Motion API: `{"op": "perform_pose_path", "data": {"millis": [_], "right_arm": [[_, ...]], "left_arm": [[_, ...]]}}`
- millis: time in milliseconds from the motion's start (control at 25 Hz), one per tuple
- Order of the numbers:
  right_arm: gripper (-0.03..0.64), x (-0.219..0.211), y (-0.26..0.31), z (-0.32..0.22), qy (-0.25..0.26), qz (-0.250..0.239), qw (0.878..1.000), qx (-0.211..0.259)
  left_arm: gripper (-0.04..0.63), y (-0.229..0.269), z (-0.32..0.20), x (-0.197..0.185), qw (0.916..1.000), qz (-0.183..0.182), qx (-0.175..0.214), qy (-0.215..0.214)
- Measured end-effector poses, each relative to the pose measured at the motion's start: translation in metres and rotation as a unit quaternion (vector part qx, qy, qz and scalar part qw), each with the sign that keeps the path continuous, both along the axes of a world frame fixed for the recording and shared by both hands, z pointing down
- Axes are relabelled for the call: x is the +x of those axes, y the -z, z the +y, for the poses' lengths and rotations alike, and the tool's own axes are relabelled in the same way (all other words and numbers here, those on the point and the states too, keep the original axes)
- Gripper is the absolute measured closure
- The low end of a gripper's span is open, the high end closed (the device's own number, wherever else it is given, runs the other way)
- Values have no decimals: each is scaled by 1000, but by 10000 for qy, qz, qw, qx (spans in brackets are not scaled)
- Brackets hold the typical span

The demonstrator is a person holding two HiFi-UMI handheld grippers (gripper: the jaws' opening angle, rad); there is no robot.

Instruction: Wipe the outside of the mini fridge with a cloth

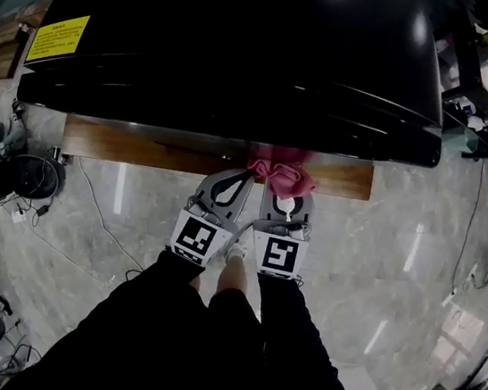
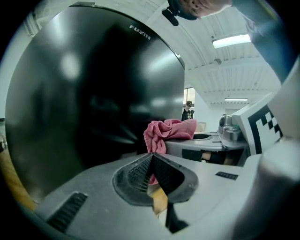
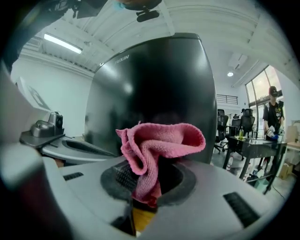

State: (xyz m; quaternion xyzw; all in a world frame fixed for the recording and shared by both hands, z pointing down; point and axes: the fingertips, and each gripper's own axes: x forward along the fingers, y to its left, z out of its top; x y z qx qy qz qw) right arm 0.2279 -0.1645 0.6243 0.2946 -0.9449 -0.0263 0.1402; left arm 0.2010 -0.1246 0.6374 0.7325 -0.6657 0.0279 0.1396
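Right gripper [image 1: 286, 196]: fingers clamped on pink cloth [image 1: 283, 170], bunched forward to meet the fridge [image 1: 247, 46] front.
Left gripper [image 1: 246, 177]: fingers closed, empty, parked just beside, likely spare for this wipe.

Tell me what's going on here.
A person stands facing a black mini fridge that sits on a wooden base, with a hand-held gripper in each hand. The right hand-held gripper is shut on a bunched pink cloth, held up close to the fridge's front; whether the cloth touches it is unclear. The left hand-held gripper is beside it, jaws together with nothing between them.
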Motion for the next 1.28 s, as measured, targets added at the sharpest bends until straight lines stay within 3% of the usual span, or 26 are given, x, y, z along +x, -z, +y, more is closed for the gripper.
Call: {"op": "perform_pose_path", "data": {"millis": [360,680,840,1080,1280], "right_arm": [[532,-2,-77,-7,-97,251,9980,-566],[532,-2,-126,-4,-21,684,9899,-1244],[532,18,-89,4,208,492,9911,-1222],[532,68,20,10,291,-205,9936,-1073],[531,103,118,-14,259,-729,9954,-565]], "left_arm": [[591,-63,-5,-7,9982,125,-576,146],[591,-67,3,-6,9970,57,-743,200],[591,-34,5,11,9979,180,-605,175],[591,63,2,63,9995,127,-208,-222],[591,157,-15,104,9977,-8,446,-511]]}}
